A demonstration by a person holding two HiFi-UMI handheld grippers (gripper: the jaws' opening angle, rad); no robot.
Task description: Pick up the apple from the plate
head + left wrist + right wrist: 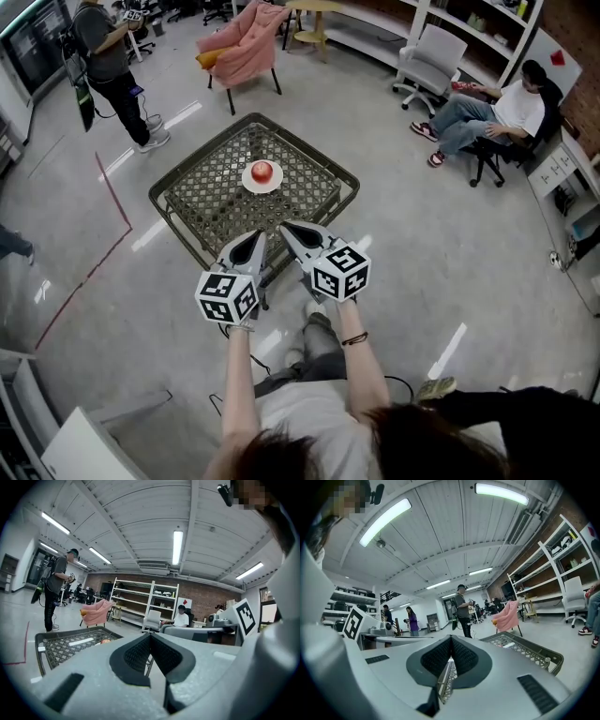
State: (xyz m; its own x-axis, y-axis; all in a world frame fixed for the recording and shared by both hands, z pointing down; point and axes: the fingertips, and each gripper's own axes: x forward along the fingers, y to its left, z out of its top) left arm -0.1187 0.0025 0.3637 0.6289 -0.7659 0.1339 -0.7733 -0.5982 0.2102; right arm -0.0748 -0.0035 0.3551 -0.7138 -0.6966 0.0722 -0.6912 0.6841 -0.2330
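Observation:
A red apple (262, 172) rests on a small white plate (249, 184) in the middle of a low metal mesh table (202, 197). Both grippers hover side by side over the table's near edge, short of the plate. My left gripper (257, 234) is shut with nothing in it; its tips meet in the left gripper view (150, 634). My right gripper (285, 228) is shut and empty too, tips touching in the right gripper view (450, 638). A sliver of the apple (105, 641) shows low at the left, above the table (65, 645).
A pink chair (246, 45) stands beyond the table. A person (111, 64) stands at the far left, and another sits on an office chair (487, 114) at the right. White shelving (450, 28) lines the back. Red floor tape (112, 225) runs left of the table.

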